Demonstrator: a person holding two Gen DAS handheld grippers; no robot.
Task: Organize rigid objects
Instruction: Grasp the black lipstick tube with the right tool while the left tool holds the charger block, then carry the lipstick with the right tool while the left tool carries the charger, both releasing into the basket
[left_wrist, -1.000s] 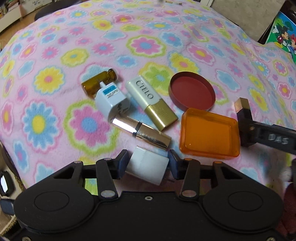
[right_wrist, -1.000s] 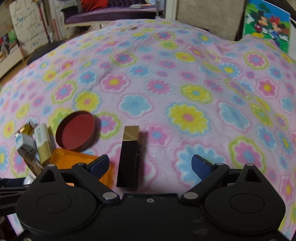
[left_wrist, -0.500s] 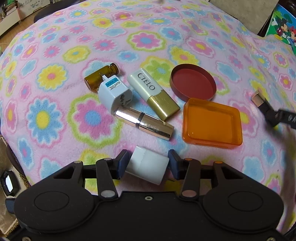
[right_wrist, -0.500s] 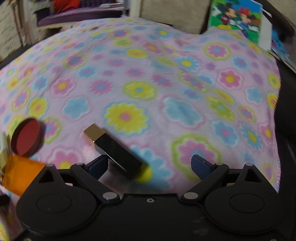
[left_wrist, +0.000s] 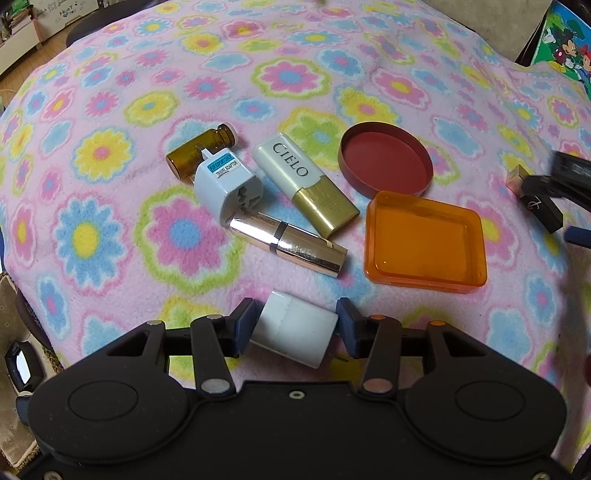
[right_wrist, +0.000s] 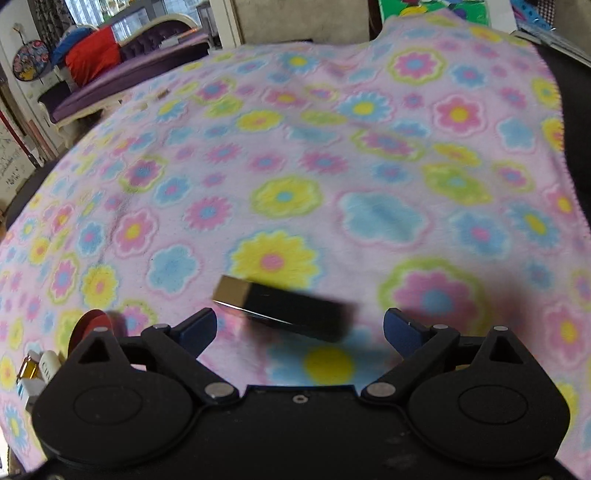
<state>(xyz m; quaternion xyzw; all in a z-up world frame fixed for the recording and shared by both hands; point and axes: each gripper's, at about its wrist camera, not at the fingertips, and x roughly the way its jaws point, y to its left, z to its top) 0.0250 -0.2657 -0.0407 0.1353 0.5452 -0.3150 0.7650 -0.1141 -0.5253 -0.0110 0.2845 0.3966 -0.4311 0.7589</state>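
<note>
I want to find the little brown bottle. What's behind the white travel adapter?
The brown bottle lies right behind the travel adapter, on the flowery blanket. The adapter covers part of its side.

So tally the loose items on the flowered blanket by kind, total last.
Lipstick-style tubes: 3 (CIELO tube, rose-gold tube, black tube)
White plug adapters: 2 (travel adapter, white adapter)
Lids: 2 (red lid, orange lid)
Amber vial: 1
Total: 8

Fleecy floral blanket (left_wrist: 110, 110), translucent glossy orange plastic lid (left_wrist: 424, 243), mirror-bright gold lipstick tube (left_wrist: 291, 242), seemingly glass amber vial (left_wrist: 199, 155).
</note>
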